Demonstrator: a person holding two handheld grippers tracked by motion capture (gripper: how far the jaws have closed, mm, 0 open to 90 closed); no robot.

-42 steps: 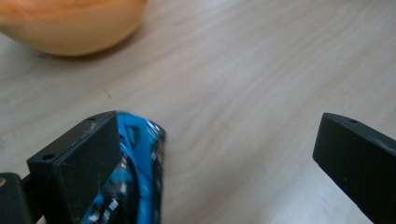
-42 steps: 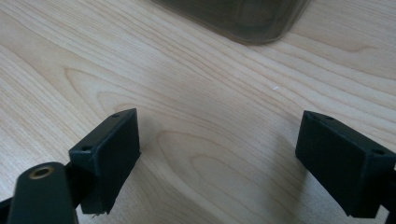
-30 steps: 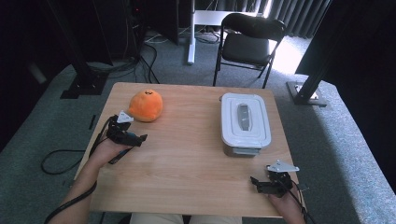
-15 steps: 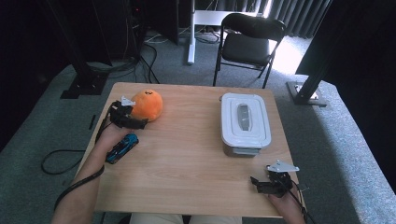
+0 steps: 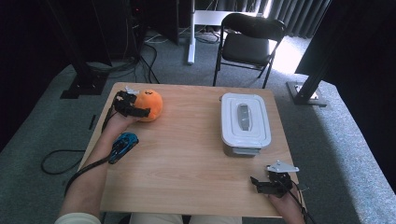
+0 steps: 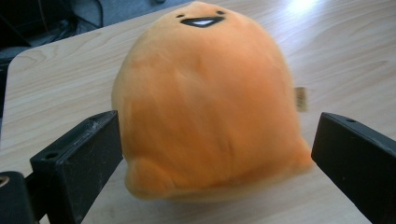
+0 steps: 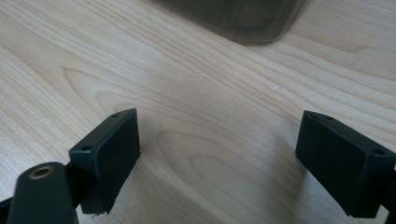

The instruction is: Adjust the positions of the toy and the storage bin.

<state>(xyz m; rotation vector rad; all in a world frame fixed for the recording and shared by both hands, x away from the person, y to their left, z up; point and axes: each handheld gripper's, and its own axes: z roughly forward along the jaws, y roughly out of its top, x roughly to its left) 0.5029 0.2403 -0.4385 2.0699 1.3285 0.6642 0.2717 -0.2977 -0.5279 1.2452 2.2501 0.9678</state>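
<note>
An orange plush toy with a small face sits upright at the table's far left. My left gripper is right against its left side. In the left gripper view the plush stands between the two black jaws of the left gripper, which is open; the left jaw is close to its side and the right jaw stands apart. A white lidded container stands at the right of the table. My right gripper rests open near the front right edge, with bare wood between its jaws.
A small blue and black object lies by the left forearm; I cannot tell whether it rests on the table. The container's corner is just ahead of the right gripper. A black folding chair stands beyond the wooden table.
My left gripper moved away from the person toward the plush and now has its jaws around it. The blue object came into sight. The right gripper stayed still.
</note>
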